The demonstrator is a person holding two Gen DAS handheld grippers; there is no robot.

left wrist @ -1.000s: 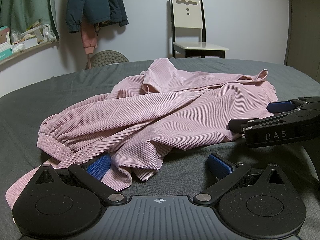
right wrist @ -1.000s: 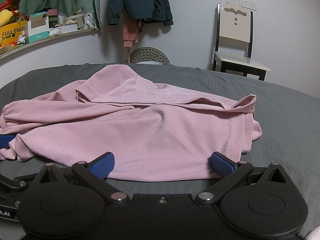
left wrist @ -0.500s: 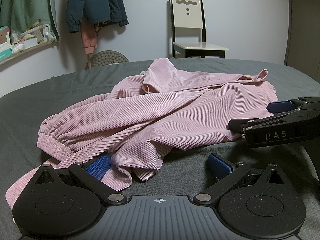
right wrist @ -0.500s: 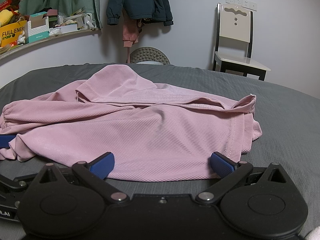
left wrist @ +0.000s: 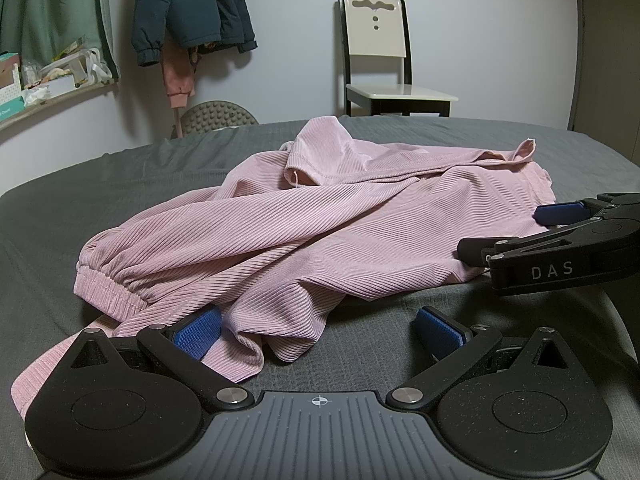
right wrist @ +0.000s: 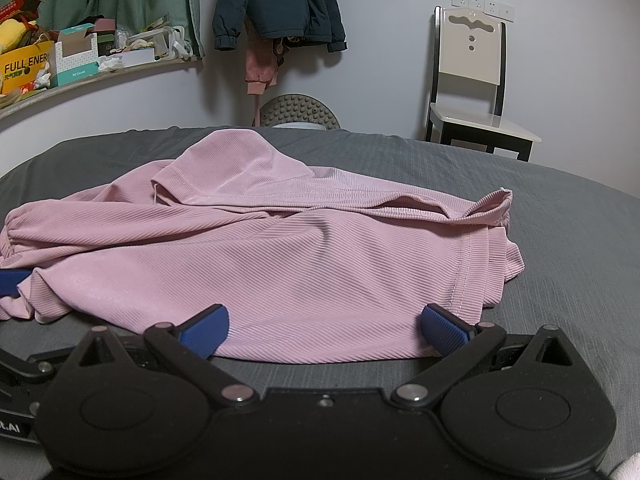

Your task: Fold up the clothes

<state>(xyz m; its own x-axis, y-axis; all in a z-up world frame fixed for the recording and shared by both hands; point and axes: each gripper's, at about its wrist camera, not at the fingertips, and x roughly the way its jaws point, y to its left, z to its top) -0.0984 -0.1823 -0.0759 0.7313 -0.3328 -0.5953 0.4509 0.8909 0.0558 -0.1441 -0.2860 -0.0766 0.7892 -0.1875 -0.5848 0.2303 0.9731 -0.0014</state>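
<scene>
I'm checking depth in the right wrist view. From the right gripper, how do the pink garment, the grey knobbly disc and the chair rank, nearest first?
1. Pink garment: on the bed, its near hem between the open fingers of the right gripper.
2. Grey knobbly disc: beyond the bed's far edge, centre.
3. Chair: against the wall, far right; only slightly beyond the disc.

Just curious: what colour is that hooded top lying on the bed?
Pale pink, finely ribbed hooded top; clearest in the right wrist view.

A chair (left wrist: 378, 52) stands beyond the grey bed (left wrist: 120, 184); jackets (right wrist: 276, 0) hang.
</scene>
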